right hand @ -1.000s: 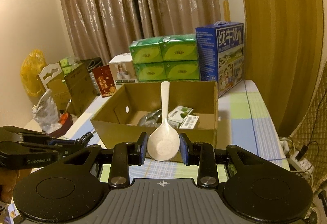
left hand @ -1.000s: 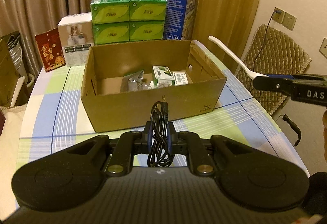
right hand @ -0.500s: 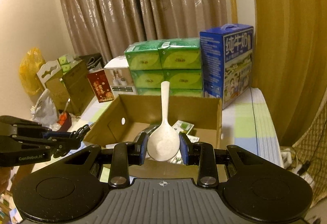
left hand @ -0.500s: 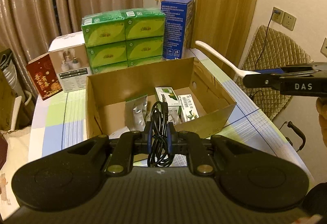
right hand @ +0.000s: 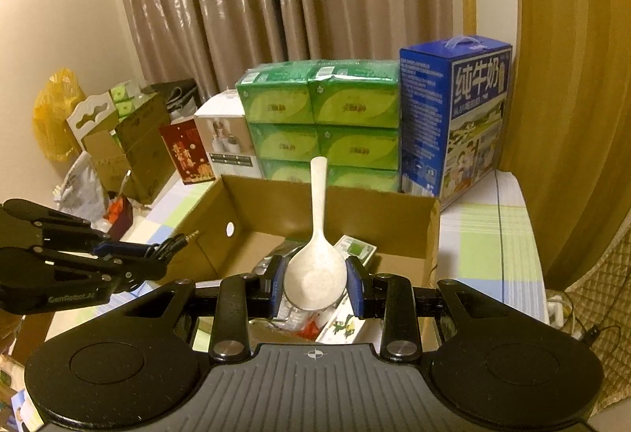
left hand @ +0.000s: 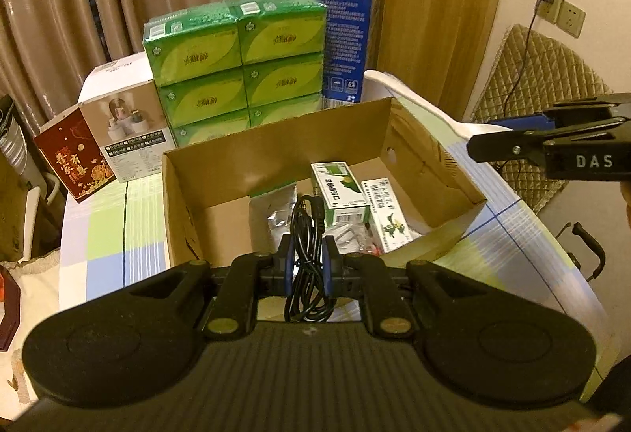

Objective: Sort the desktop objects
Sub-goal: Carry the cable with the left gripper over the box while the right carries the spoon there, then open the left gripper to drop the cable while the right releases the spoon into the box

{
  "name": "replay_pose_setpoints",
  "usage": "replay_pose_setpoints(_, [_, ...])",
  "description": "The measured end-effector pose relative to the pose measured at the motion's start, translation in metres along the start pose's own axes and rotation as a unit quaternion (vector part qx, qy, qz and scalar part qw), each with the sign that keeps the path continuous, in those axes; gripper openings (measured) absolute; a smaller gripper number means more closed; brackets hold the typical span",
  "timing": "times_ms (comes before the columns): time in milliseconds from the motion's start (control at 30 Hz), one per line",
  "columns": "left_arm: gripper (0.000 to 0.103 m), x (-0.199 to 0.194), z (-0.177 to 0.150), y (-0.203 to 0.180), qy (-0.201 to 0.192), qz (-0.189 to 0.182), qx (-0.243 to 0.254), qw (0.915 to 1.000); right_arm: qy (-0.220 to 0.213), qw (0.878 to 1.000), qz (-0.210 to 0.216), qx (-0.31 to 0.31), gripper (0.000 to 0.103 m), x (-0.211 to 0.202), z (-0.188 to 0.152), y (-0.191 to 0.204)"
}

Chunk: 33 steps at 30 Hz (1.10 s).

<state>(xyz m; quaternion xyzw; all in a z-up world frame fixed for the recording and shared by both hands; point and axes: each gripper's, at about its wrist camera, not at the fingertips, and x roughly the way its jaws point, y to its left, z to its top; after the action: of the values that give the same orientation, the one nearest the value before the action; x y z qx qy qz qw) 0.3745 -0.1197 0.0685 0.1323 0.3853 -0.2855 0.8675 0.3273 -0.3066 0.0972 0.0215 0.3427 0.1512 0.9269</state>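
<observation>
Left gripper [left hand: 307, 266] pinching coiled black audio cable [left hand: 305, 234], right gripper [right hand: 315, 288] clamping white plastic rice spoon [right hand: 315, 266]; both now carried from short of open brown cardboard box [left hand: 276, 144] to above it. Ready to drop.

Warm, yellowish indoor light fills both views, fairly dim, with a strong orange cast over walls and curtains [right hand: 276, 17]. The curtains carry glossy vertical highlights. Inside the cardboard box [left hand: 276, 156] the near wall throws a soft shadow over its floor. Fisheye bending is strong: the desk [left hand: 106, 234] edge and the wooden panel [right hand: 572, 77] curve toward the frame borders, and the corners fall to black. Fine print on the packages is soft and grainy; the green packs [left hand: 236, 49] show slight motion blur along their top edge.
</observation>
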Motion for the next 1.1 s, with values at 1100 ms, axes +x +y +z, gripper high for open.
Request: replay_pose_setpoints(1100, [0.027,0.084,0.023,0.05,0.033,-0.003,-0.054,0.998,0.051,0.999,0.0,0.005,0.03,0.077,0.017,-0.024])
